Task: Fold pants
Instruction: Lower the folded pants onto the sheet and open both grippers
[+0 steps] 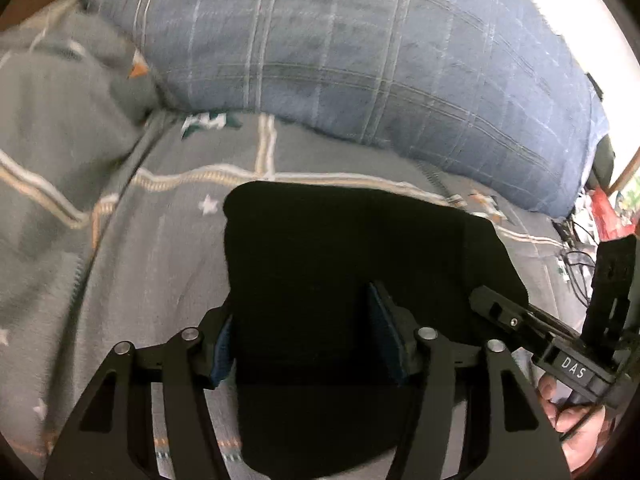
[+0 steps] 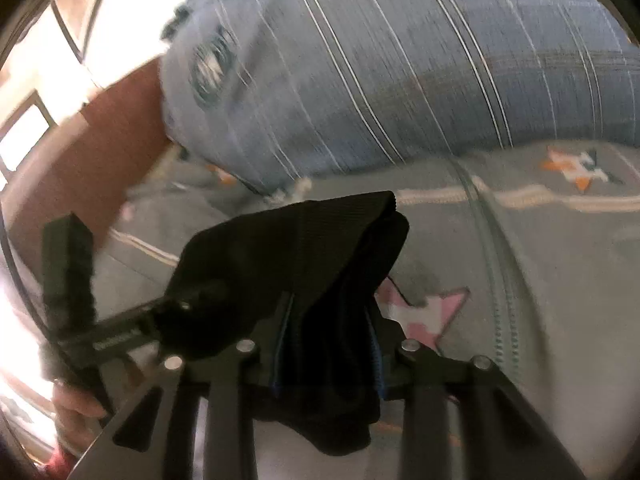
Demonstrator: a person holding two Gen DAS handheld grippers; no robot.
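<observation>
The black pants [image 1: 360, 248] lie folded on the grey patterned bedspread [image 1: 120, 240]. My left gripper [image 1: 304, 320] has its jaws wide apart, over the near part of the fabric, one finger at each side. In the right wrist view my right gripper [image 2: 330, 320] is shut on a bunched edge of the black pants [image 2: 304, 248], with the ribbed waistband lifted off the bed. The right gripper also shows at the right edge of the left wrist view [image 1: 496, 308], touching the pants' right side.
A large blue plaid pillow [image 1: 360, 52] lies across the far side of the bed. Bright windows [image 2: 36, 92] and a brown wall [image 2: 92, 152] are to the left in the right wrist view. Cables and clutter [image 1: 576, 240] sit past the bed's right edge.
</observation>
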